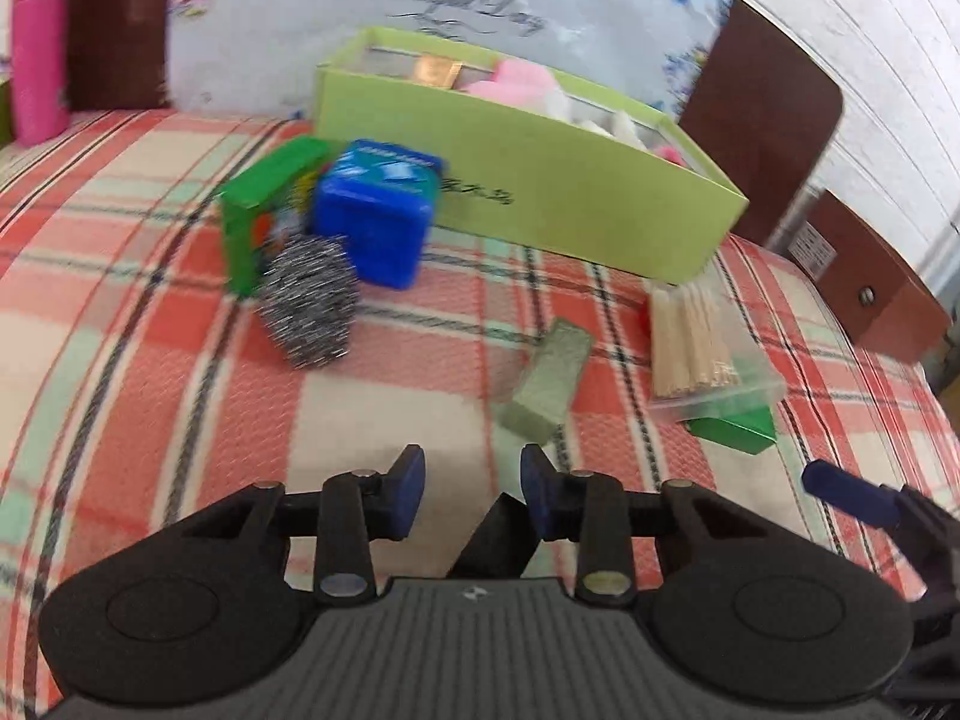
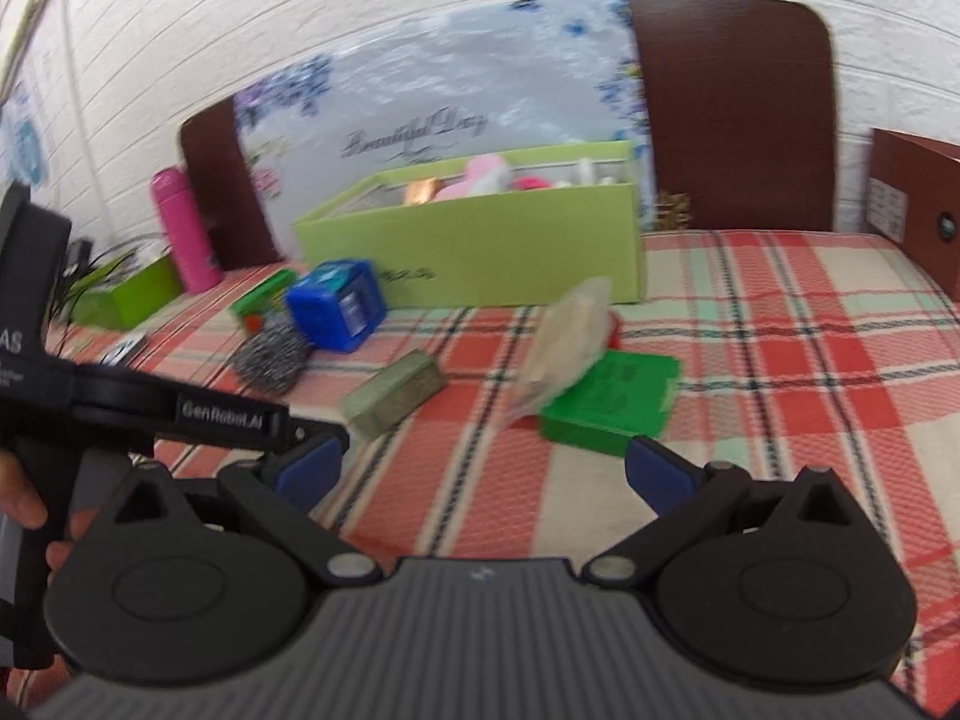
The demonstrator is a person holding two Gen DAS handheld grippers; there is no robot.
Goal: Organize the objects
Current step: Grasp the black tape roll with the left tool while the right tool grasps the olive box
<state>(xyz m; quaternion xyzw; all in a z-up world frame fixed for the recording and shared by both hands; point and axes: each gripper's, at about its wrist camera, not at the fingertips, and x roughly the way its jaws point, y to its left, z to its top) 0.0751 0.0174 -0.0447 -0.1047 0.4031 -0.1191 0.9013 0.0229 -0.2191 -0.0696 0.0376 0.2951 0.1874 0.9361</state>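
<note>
Both black grippers, left [image 1: 473, 483] half-open, right [image 2: 480, 468] wide, hover empty over the plaid cloth [image 1: 150, 360] near a grey-green sponge block [image 1: 546, 387].

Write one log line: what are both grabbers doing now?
left gripper: open, empty | right gripper: open, empty | nearest: grey-green block on plaid cloth | green box: behind

Both wrist views look down and forward across the plaid bed [image 1: 150, 360] toward the lime box [image 1: 540, 192] at the headboard. The left camera sits nearer, left of the box; the right looks from farther back. Both share the box and the clutter before it.
</note>
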